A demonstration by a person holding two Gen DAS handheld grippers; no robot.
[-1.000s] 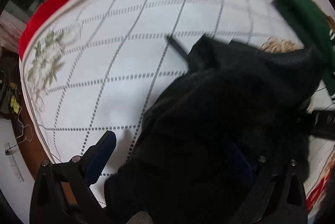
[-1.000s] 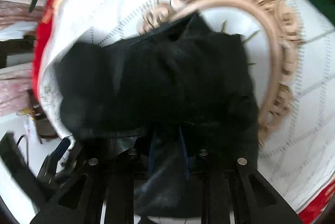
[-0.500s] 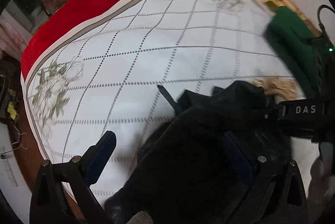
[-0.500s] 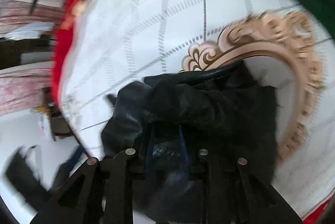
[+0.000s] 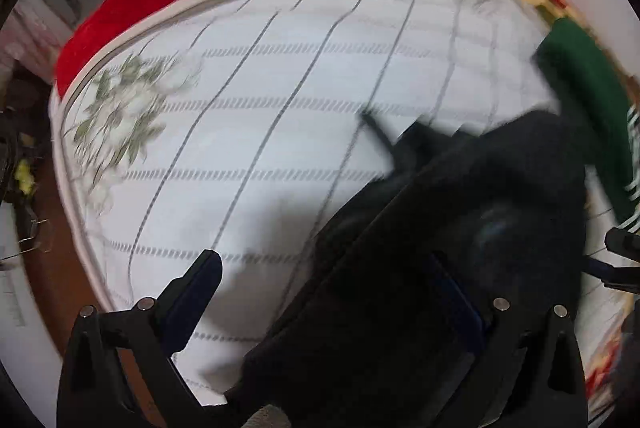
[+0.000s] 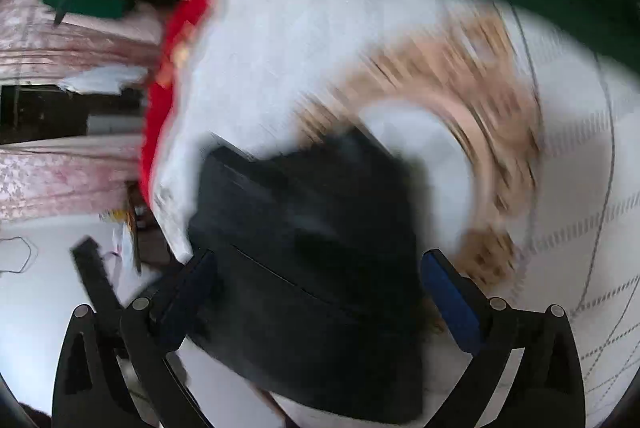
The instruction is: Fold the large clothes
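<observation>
Two tongs, two garments, one bed. One black garment [image 5: 460, 228] lies bunched on the white quilted bedspread [image 5: 260, 108], near its edge, w/ a red blanket [image 5: 160, 0] showing beyond the border. One green garment [image 5: 580, 100] lies just beside it, far side. Left tongs [image 5: 332, 292]: spread wide, one blue pad clear over the spread, the other pad against the black cloth, not pinching. Right tongs [image 6: 320, 292]: jaws opening, now wide apart, black garment [image 6: 304, 248] between the two pads [image 6: 448, 300] but not squeezed. Right view v. blurred; tan scroll pattern [image 6: 460, 88] on the spread.
</observation>
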